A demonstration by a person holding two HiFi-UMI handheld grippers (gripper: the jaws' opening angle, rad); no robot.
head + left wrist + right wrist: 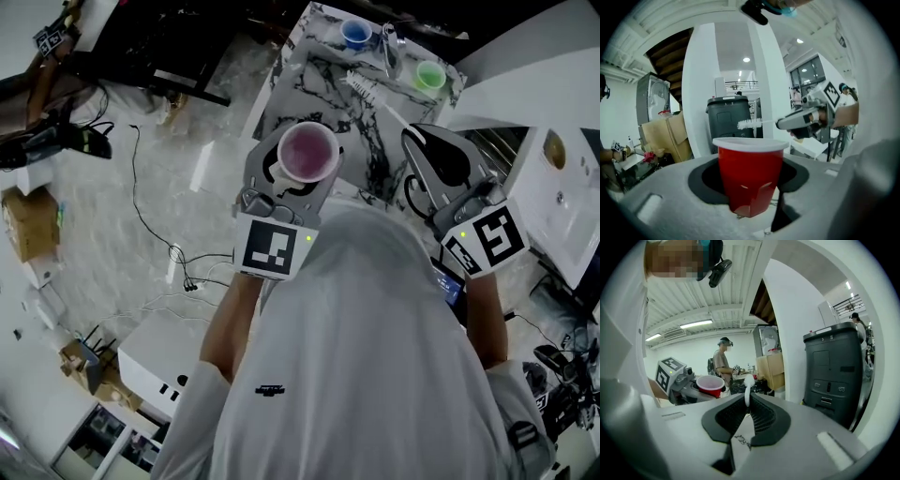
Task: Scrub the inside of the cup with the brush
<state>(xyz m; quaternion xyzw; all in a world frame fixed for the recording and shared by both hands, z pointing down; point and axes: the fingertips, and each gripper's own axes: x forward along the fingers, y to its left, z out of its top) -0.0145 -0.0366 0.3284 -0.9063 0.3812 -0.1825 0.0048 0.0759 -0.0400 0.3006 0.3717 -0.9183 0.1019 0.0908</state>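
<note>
A red cup point(750, 173) with a white rim stands upright between the jaws of my left gripper point(292, 186), which is shut on it. From above, the cup point(307, 153) shows its open mouth, held in the air in front of the table. My right gripper point(746, 411) is shut on the thin handle of a white bottle brush point(747, 389). The brush's bristles point(749, 123) hover just above and behind the cup's rim, outside the cup. In the head view the brush point(367, 89) points up and left from the right gripper point(427, 141).
A marbled table point(323, 70) lies ahead with a blue cup point(355, 34), a green cup point(430, 75) and a metal piece point(389, 47) on it. A white cabinet point(562, 202) stands to the right. Cables point(178, 253) run across the floor at left. A dark bin point(834, 376) and a person point(723, 364) stand further off.
</note>
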